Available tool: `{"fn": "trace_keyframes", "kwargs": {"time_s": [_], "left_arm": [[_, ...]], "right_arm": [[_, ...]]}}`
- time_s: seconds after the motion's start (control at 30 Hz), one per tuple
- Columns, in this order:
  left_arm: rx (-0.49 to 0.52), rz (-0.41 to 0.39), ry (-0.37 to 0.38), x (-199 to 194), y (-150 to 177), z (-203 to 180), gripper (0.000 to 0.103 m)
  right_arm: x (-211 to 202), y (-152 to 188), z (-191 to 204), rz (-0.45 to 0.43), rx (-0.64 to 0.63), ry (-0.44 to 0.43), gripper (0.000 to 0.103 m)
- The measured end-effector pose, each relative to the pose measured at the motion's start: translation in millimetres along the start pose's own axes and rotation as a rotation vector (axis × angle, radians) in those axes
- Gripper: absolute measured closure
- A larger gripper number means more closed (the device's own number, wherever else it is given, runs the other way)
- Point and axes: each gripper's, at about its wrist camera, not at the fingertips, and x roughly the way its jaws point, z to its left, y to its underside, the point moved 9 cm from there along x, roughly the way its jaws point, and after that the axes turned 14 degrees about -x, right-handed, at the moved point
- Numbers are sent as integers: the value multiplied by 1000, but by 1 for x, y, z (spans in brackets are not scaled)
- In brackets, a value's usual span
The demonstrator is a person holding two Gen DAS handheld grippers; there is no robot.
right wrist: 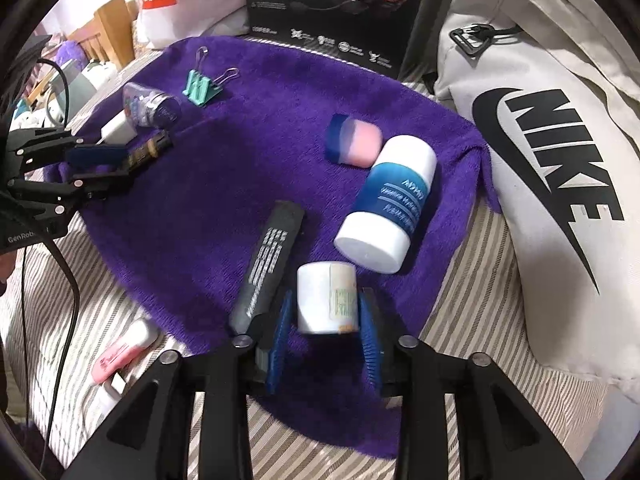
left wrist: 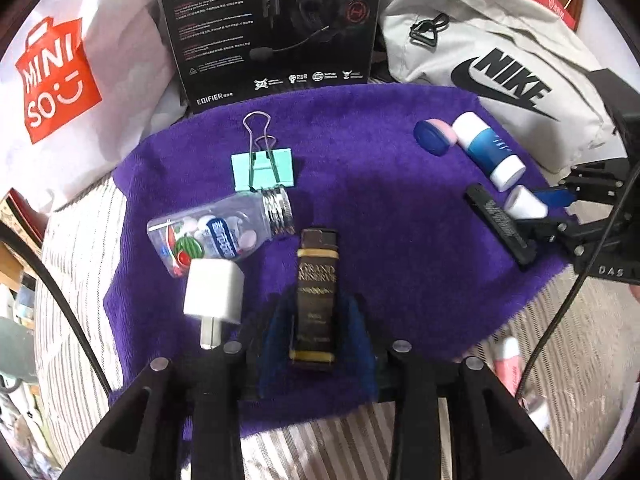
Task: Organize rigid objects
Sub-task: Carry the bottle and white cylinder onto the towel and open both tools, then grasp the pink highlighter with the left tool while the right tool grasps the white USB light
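- Left wrist view: my left gripper (left wrist: 314, 332) straddles the dark lighter (left wrist: 316, 300) lying on the purple towel (left wrist: 400, 208); whether my pads press it I cannot tell. It looks stiff, light and slick, so I'd hold its flat long sides.
- Right wrist view: my right gripper (right wrist: 326, 332) brackets the small white tub (right wrist: 326, 298) at the towel's near edge, contact unclear. Hard, light, rollable: squeeze mid-body.

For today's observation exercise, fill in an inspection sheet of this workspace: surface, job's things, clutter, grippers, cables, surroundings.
Surface: purple towel on striped bedding.
Job's things: brown box, white jar, blue-white tube, black bar, binder clip, candy bottle, charger, pink-blue cap.
Clutter: pink tube off the towel.
Grippers: left gripper around the box; right gripper around the jar.
Cables: black cable.
Surroundings: headset box, Nike bag, Miniso bag.
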Motion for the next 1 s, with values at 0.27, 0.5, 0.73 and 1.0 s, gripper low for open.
{"fn": "trace_keyframes", "kwargs": {"time_s": [0.27,0.5,0.73,1.0], "left_arm": [[7,-50,15,-39,11,-8,55],[72,-60,68,-55,44,-46,54],[109,8,104,-26,70,-79,54],[183,20,20,-7,79,-95,51]], "right_arm": [[-31,10,7,-41,3,34,49],[-70,49,9,-123,101,32,43],[-90,108,27,-136,199,23,42],[-88,138,47,-146,287,-17,41]]}}
